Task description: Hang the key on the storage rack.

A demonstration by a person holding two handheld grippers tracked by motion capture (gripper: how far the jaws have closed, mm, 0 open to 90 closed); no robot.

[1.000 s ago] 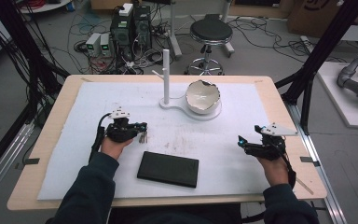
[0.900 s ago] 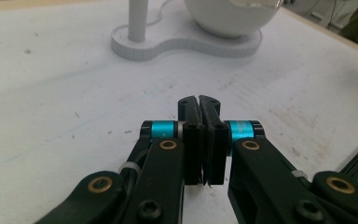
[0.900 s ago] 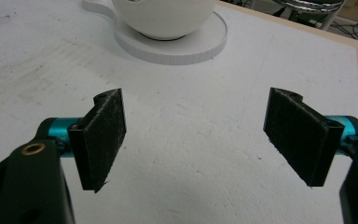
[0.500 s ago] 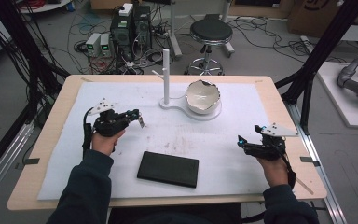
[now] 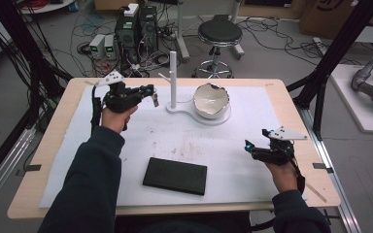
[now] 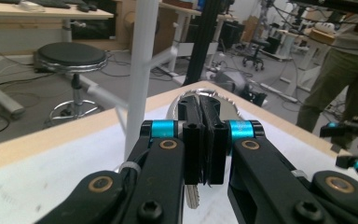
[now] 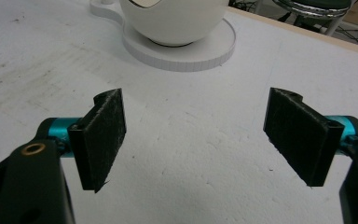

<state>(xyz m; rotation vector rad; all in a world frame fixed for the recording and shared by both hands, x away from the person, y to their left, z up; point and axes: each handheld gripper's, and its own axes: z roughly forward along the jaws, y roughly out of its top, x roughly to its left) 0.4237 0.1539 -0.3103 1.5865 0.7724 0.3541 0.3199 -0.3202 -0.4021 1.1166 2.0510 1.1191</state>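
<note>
My left gripper (image 5: 151,93) is raised above the table's back left, shut on a metal key ring (image 6: 200,90); a key (image 6: 192,196) hangs below the closed jaws (image 6: 200,105). Just right of it rises a white post (image 5: 173,77) (image 6: 142,60) with a short side peg (image 5: 164,76). The post shares a flat white base (image 7: 214,46) with a round white cracked-open bowl (image 5: 212,99) (image 7: 175,18). My right gripper (image 5: 247,148) (image 7: 196,135) rests low at the table's right, open, with bare white mat between its pads.
A flat black box (image 5: 175,175) lies near the front middle of the white mat (image 5: 141,141). A stool (image 5: 218,34), computers and cables stand beyond the far edge. A person (image 6: 340,74) stands far off in the left gripper view.
My left hand has lifted off the mat and moved back toward the white post, carrying the key ring. The right hand has stayed put.
</note>
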